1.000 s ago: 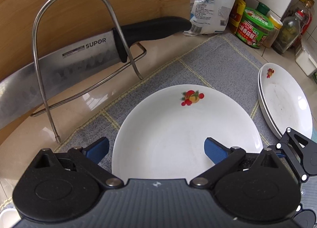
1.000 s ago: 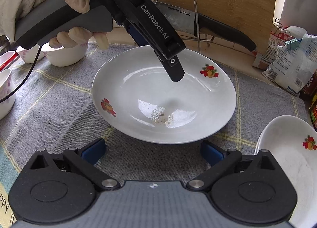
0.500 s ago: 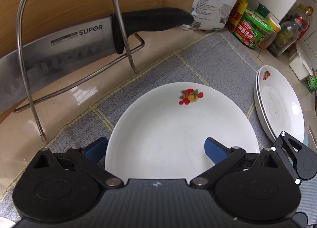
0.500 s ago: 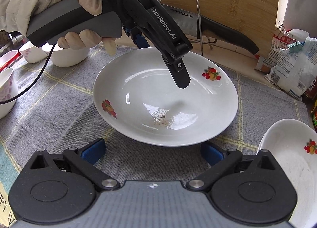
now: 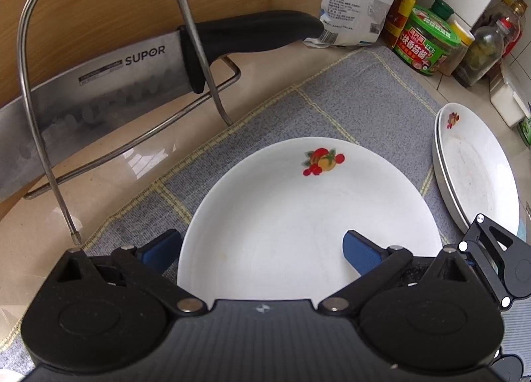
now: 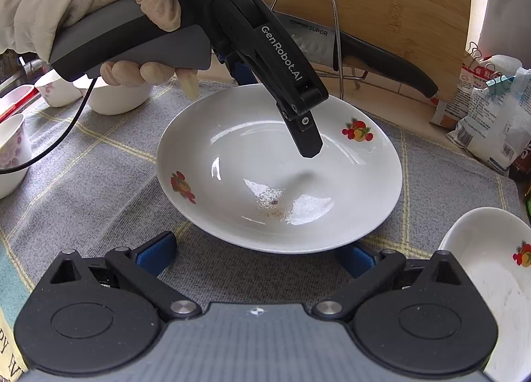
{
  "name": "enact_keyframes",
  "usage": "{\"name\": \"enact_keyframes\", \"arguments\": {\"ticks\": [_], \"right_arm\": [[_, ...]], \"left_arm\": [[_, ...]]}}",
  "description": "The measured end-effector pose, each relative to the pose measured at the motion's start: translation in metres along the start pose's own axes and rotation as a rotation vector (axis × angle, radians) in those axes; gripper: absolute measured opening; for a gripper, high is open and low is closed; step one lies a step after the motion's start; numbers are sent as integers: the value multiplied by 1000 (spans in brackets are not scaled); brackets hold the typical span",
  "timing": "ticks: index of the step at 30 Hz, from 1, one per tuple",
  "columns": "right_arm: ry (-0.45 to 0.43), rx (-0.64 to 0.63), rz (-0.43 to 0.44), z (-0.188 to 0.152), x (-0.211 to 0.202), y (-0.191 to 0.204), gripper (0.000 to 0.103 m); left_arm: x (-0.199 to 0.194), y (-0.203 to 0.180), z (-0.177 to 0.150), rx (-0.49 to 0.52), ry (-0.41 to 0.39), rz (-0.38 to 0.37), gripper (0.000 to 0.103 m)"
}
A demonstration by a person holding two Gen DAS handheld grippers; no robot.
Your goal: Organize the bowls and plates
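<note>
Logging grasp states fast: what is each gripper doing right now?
Left gripper: open, straddling the near rim of the white plate, holding nothing.
Right gripper: open at the same plate's edge, holding nothing.

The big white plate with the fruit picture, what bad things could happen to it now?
1. The plate is glossy, and the left gripper and right gripper are both open at its rim; a thin edge grip might slip and drop it.
2. The knife sits in the wire rack right behind the plate; a gripper might bump it.
3. Tilting could spill the crumbs in the plate.
</note>
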State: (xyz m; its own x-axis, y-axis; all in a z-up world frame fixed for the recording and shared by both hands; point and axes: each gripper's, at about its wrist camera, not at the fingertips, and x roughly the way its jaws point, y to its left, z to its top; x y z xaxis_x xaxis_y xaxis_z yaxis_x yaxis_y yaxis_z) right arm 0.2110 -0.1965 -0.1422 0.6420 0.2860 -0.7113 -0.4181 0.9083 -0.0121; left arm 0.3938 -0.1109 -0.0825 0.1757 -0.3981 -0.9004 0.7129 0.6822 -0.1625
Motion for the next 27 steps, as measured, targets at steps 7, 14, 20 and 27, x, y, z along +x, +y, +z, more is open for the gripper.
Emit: {"name": "enact_keyframes", "arguments": {"ticks": [7,14,20,27], "right_arm": [[1,5,-5,1,1,0,103],[-15,21,-29,-1,-1,2,103],[-28,35,-46,-1,-1,0,103],[-45,28,-65,0,0,-1,103]], "left_arm": [[0,5,5,-26,32,-48,102],[-4,5,10,30,59,-56,95],[-3,6,12,69,87,-60,87],[-1,5,15,99,100,-80,81]]}}
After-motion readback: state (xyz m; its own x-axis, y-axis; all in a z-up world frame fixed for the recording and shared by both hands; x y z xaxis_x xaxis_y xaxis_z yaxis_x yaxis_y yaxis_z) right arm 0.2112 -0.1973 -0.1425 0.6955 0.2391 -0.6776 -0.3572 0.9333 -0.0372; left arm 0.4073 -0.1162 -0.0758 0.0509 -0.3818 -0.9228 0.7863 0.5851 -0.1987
